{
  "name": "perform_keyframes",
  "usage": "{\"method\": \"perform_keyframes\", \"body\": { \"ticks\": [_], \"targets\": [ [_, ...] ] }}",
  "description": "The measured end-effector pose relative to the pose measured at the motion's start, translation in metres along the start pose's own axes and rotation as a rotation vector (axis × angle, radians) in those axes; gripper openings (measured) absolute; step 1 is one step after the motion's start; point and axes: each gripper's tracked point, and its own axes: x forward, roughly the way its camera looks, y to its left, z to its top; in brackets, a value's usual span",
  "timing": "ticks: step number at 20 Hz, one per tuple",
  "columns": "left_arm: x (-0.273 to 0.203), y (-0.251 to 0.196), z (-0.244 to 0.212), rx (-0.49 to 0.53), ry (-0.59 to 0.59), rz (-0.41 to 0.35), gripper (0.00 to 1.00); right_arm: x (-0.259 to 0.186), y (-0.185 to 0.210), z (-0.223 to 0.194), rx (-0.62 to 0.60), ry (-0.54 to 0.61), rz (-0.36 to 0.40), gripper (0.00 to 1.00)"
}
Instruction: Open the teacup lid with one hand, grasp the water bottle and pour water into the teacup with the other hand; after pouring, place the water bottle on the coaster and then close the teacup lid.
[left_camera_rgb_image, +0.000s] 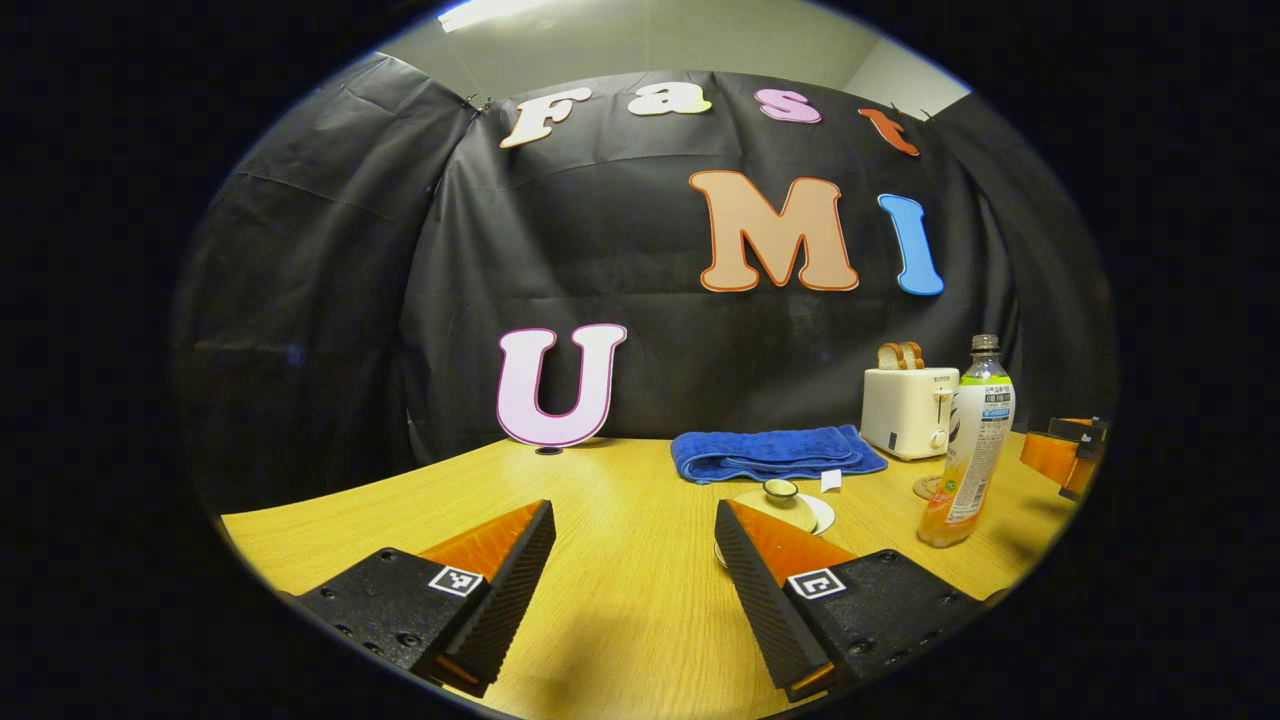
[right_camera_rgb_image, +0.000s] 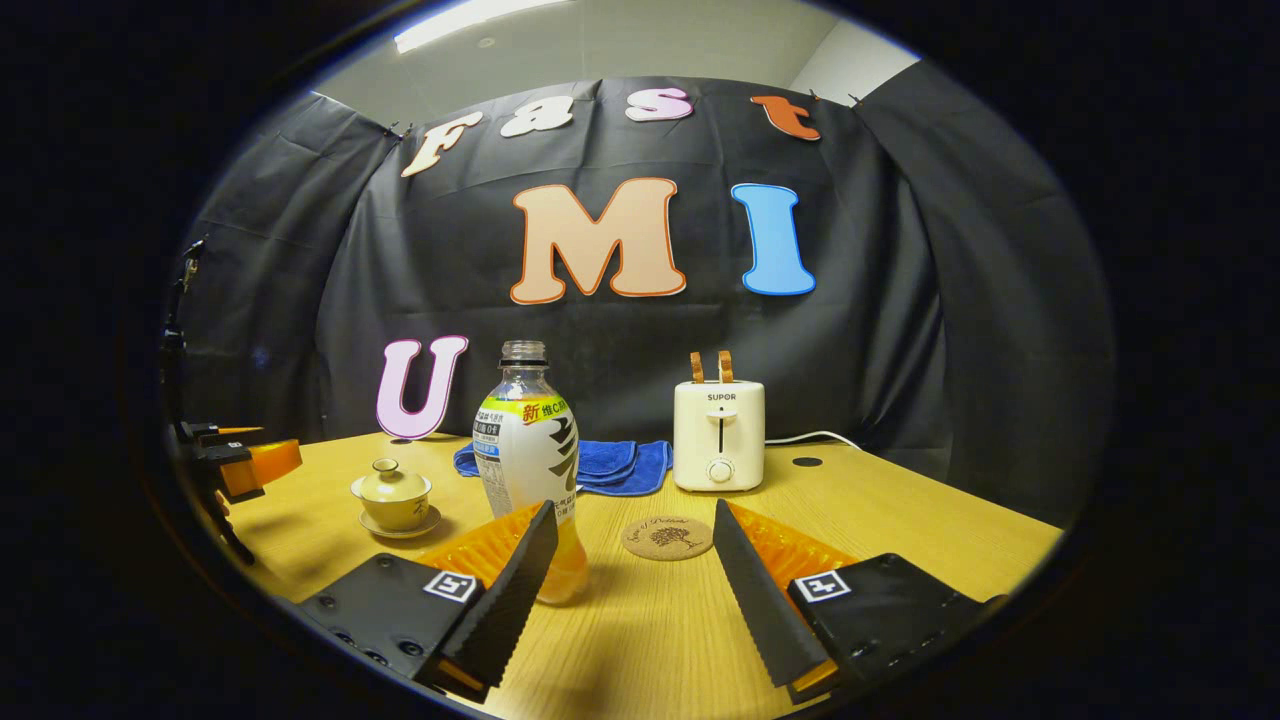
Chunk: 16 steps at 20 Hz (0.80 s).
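Since the lid (right_camera_rgb_image: 385, 466) sits on the teacup (right_camera_rgb_image: 392, 503) and the water bottle (right_camera_rgb_image: 528, 470) stands on the table (right_camera_rgb_image: 900, 530) beside the coaster (right_camera_rgb_image: 667, 537), not on it, I judge that every step is still to do. The left gripper (left_camera_rgb_image: 634, 560) and the right gripper (right_camera_rgb_image: 634, 560) both have their fingers wide apart and hold nothing (the bottle stands just behind the right gripper's left finger). The right gripper view shows the whole coaster, the teacup on its saucer and the toaster (right_camera_rgb_image: 719, 435) from the front, while the left gripper view has the teacup half hidden behind a finger and a blue towel (left_camera_rgb_image: 775, 452) spread wide.
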Motion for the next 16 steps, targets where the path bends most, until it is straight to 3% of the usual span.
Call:
{"method": "perform_keyframes", "body": {
  "ticks": [4, 7, 16],
  "targets": [
    [0.001, -0.001, -0.001, 0.000, 0.000, -0.003, 0.94, 0.000, 0.000, 0.000, 0.000, 0.000, 0.000, 0.96],
    [0.001, -0.011, -0.002, 0.001, 0.001, -0.048, 0.94, 0.000, 0.000, 0.000, 0.000, 0.000, 0.000, 0.96],
    [0.008, -0.069, 0.000, -0.005, -0.007, -0.350, 0.94, 0.000, 0.000, 0.001, 0.000, 0.001, 0.000, 0.96]
  ]
}}
